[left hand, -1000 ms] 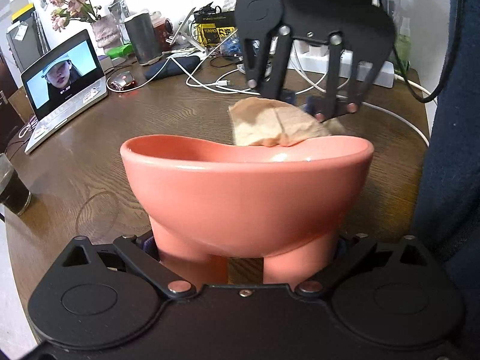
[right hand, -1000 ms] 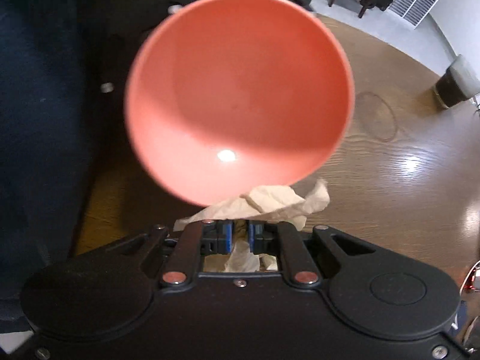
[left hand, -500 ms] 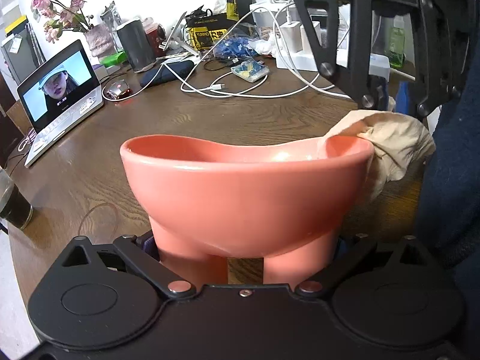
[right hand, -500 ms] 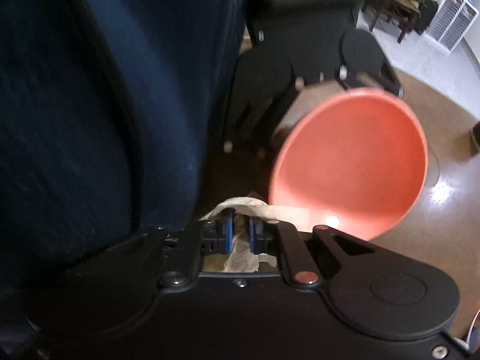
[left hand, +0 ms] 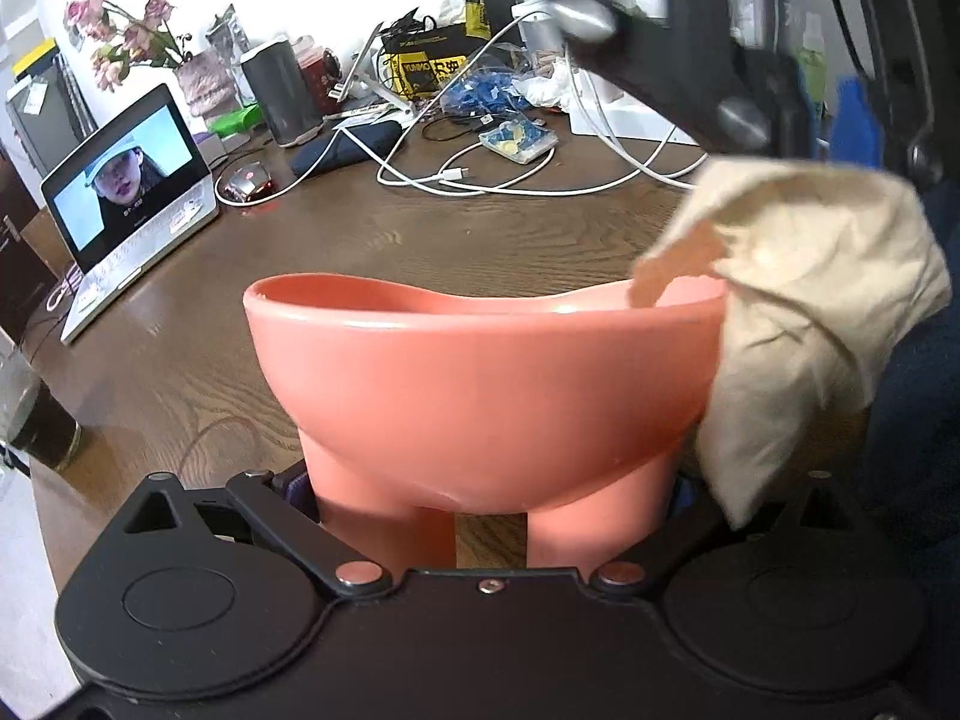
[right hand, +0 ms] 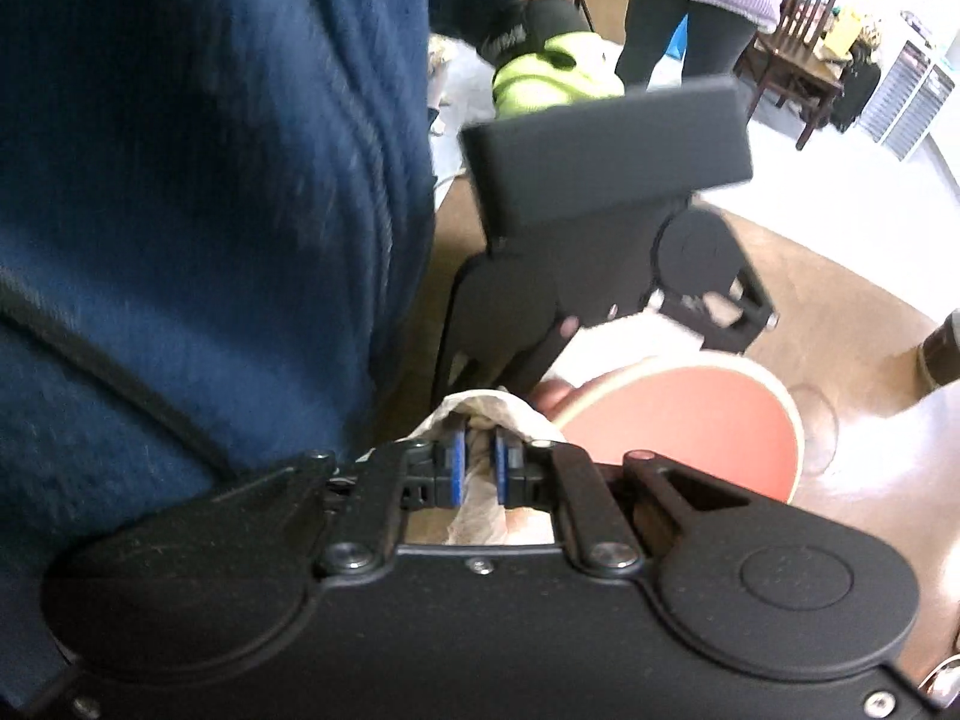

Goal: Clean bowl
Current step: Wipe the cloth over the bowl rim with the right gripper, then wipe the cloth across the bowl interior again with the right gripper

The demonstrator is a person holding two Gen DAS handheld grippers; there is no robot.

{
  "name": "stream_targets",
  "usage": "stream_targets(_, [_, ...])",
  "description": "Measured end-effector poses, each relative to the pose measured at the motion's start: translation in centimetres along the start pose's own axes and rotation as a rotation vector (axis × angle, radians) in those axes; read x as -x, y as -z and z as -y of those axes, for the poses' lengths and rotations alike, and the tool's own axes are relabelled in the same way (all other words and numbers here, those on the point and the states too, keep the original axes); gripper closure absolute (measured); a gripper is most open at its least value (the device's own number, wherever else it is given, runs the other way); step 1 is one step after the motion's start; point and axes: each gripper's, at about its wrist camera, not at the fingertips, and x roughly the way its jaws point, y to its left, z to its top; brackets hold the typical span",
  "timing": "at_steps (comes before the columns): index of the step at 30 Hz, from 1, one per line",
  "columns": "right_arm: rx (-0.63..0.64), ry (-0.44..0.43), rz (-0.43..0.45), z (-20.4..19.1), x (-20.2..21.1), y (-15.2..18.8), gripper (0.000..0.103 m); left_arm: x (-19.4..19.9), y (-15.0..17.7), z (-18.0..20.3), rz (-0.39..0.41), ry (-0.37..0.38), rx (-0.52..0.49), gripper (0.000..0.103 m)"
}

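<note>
So the right gripper, fingers pinching the tissue, has dragged it from inside the bowl up over its rim, while the left gripper clamps the bowl's base above the counter, so that wipe looks done.

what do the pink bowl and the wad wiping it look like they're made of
Bowl: probably glazed ceramic or glossy plastic; smooth salmon surface with soft highlights. Wad: likely paper towel or thin tissue, matte beige, crumpled into sharp creases.
</note>
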Motion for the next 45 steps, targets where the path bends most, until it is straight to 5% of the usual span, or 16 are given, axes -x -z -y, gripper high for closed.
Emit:
stream_targets(11, [-0.068,0.160,0.113,8.0,-0.3,-3.9,0.092,-0.2,0.5,-0.4,-0.010,0.011,-0.008,0.004])
stream_targets(24, [-0.182,0.269,-0.014,15.3,-5.5,0.2,0.092,0.0,1.1,-1.8,-0.006,0.024,0.020,0.005])
stream_targets(34, [-0.350,0.241,-0.127,15.8,-8.0,5.3,0.091,0.0,1.5,-3.3,-0.007,0.003,0.055,0.005])
stream_targets(45, [-0.338,0.135,-0.147,11.1,-7.4,6.0,0.091,-0.1,1.7,-3.9,-0.032,-0.014,0.047,0.005])
